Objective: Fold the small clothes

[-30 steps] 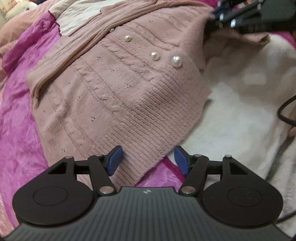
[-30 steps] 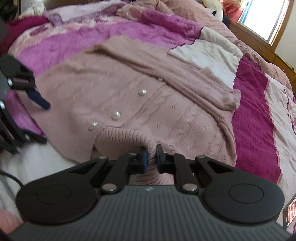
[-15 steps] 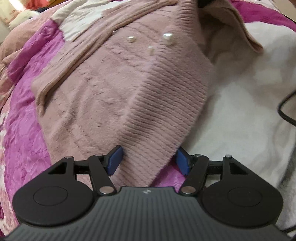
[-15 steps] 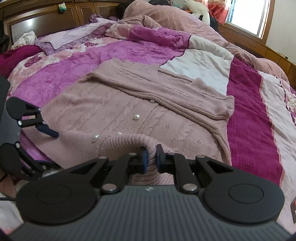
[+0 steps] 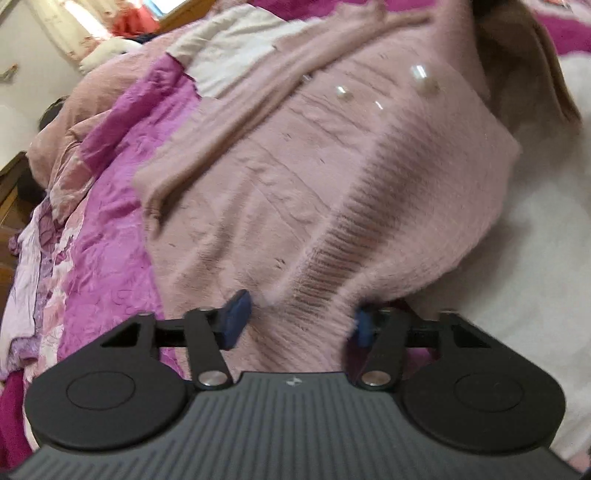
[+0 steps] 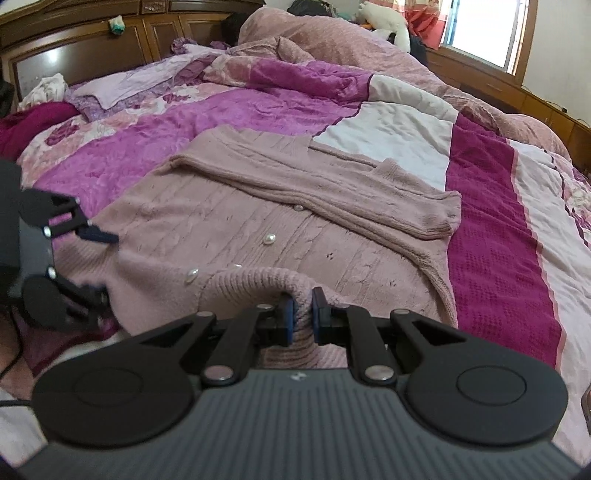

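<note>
A dusty-pink knit cardigan (image 6: 258, 229) with pearl buttons (image 6: 269, 240) lies flat on the bed, one sleeve (image 6: 332, 199) folded across its chest. My right gripper (image 6: 303, 314) is shut on the ribbed hem, which humps up in front of it. In the left wrist view the other hem corner of the cardigan (image 5: 332, 184) bunches between the blue pads of my left gripper (image 5: 300, 321). Its jaws are closing on that corner, and the left pad still stands a little off the knit. The left gripper (image 6: 99, 264) also shows at the left edge of the right wrist view.
A magenta, pink and white patchwork quilt (image 6: 221, 114) covers the bed. A white fleece blanket (image 5: 535, 258) lies under the hem side. A wooden headboard (image 6: 92, 40), a plush toy (image 6: 388, 18) and a window (image 6: 480, 29) are at the far end. A black cable (image 6: 11, 354) runs at the near left.
The left gripper's jaws have narrowed around the hem corner and it has tipped up. The right gripper, still shut on the hem, has tilted up so the headboard shows.
</note>
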A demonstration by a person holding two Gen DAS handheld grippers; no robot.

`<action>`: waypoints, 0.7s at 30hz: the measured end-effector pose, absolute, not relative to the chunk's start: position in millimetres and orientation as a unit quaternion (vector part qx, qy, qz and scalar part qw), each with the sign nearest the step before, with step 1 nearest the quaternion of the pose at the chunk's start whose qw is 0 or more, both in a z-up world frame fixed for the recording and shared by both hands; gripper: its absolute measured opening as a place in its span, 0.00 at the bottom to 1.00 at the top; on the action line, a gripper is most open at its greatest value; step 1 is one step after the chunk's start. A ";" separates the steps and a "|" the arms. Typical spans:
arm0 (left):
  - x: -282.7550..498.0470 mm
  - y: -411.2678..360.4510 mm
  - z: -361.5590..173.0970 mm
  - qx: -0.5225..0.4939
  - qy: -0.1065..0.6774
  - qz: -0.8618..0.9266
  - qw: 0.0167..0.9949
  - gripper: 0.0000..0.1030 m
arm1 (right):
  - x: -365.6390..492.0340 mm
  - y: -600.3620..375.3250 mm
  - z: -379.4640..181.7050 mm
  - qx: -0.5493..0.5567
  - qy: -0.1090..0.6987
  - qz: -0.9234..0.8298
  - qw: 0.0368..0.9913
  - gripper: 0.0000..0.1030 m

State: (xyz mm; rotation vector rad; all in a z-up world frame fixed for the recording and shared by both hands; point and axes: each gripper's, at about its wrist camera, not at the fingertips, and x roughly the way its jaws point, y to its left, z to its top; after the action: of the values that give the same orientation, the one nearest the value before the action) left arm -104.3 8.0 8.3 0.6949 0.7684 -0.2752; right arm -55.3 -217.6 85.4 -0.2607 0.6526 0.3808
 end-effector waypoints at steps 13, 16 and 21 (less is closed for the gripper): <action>-104.4 20.0 71.2 0.234 0.292 -0.105 0.922 0.14 | -52.5 -218.8 97.2 -0.123 0.272 0.153 0.942 0.12; -98.6 19.4 85.5 0.211 0.275 -0.089 0.934 0.14 | -47.7 -218.7 103.1 -0.119 0.259 0.143 0.948 0.12; -82.2 18.7 105.8 0.179 0.256 -0.076 0.947 0.13 | -37.6 -215.2 114.6 -0.127 0.222 0.127 0.958 0.12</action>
State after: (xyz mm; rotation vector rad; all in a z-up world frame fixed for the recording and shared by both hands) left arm -82.2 18.7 105.8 0.3637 0.5206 -0.1557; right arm -37.6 -215.2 114.6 -0.2566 0.4504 0.2577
